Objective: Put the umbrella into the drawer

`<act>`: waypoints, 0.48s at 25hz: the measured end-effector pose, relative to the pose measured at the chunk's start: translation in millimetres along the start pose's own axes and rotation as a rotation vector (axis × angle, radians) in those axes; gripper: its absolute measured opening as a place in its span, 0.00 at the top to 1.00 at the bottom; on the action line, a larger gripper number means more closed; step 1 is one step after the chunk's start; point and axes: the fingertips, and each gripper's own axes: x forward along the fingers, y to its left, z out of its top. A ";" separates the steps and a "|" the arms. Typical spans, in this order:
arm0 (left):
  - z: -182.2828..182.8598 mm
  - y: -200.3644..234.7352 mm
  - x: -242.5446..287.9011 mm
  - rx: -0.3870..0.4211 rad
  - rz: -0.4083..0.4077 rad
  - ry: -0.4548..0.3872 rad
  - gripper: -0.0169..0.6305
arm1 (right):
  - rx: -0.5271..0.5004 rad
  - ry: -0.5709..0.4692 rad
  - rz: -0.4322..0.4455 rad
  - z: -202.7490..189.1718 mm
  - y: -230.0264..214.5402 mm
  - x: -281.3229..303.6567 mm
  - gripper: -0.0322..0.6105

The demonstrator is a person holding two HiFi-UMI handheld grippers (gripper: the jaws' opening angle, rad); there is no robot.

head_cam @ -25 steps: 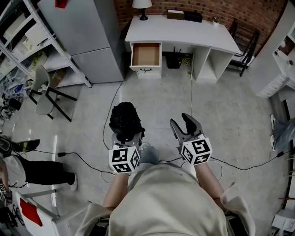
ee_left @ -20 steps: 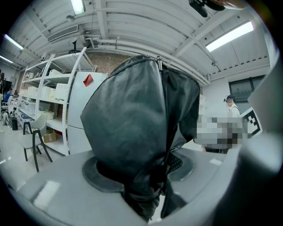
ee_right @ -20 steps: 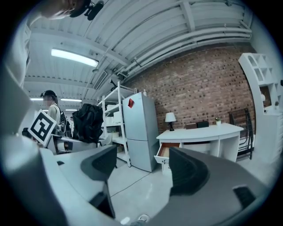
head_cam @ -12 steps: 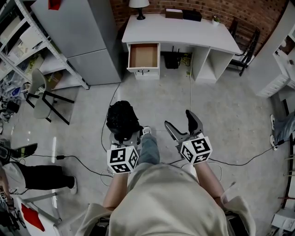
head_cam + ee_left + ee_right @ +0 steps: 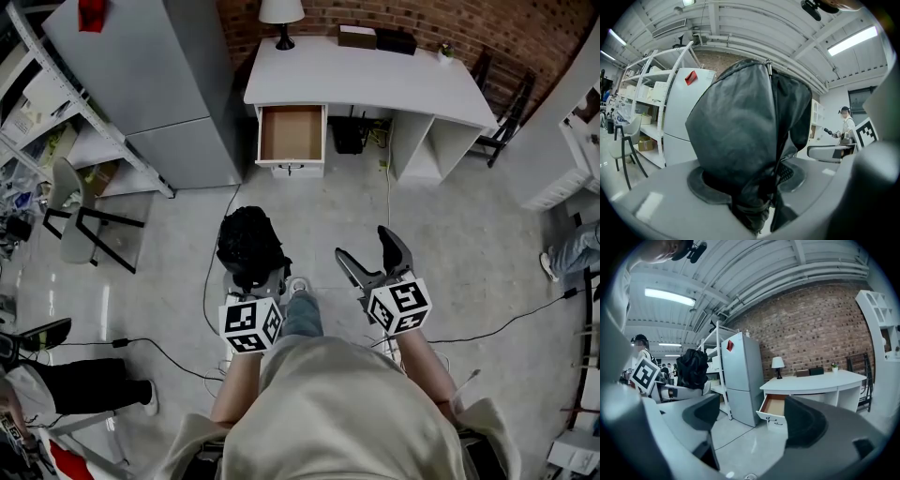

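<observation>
The black folded umbrella [image 5: 248, 246] sticks forward out of my left gripper [image 5: 253, 274], which is shut on its lower end. In the left gripper view the umbrella [image 5: 745, 136] fills the middle, pinched between the grey jaws of the left gripper [image 5: 752, 190]. My right gripper [image 5: 364, 246] is held level beside it; its jaws have just been opening and now stand wide apart with nothing between them. The open wooden drawer [image 5: 292, 133] sits under the left end of the white desk [image 5: 375, 80], well ahead across the floor. The right gripper [image 5: 750, 420] frames that drawer [image 5: 774, 405].
A grey cabinet [image 5: 159, 84] stands left of the desk, with a metal shelf rack [image 5: 37, 84] and a chair [image 5: 80, 202] further left. A lamp [image 5: 281, 14] and boxes are on the desk. Cables [image 5: 497, 328] cross the floor. A person's legs [image 5: 84, 361] are at lower left.
Both grippers and I have moved forward toward the desk. The right jaws have spread from half open to wide open. The left still grips the umbrella.
</observation>
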 end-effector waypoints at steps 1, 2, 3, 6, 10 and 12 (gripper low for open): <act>3.1 5.5 11.4 -0.001 -0.002 0.004 0.59 | 0.003 0.002 -0.002 3.2 -5.1 11.7 0.32; 6.7 11.2 22.3 -0.001 -0.005 0.008 0.59 | 0.005 0.003 -0.004 6.9 -9.6 23.5 0.32; 11.0 17.2 33.1 0.000 -0.007 0.011 0.59 | 0.006 0.004 -0.006 11.3 -13.8 35.6 0.32; 26.3 36.6 67.1 0.003 -0.019 0.012 0.59 | 0.006 -0.001 -0.013 26.7 -26.0 73.9 0.32; 42.7 60.0 111.8 0.006 -0.039 0.013 0.59 | 0.005 -0.009 -0.018 42.5 -40.1 123.4 0.32; 49.6 71.1 132.0 0.009 -0.048 0.011 0.59 | 0.005 -0.012 -0.019 48.0 -46.1 146.5 0.32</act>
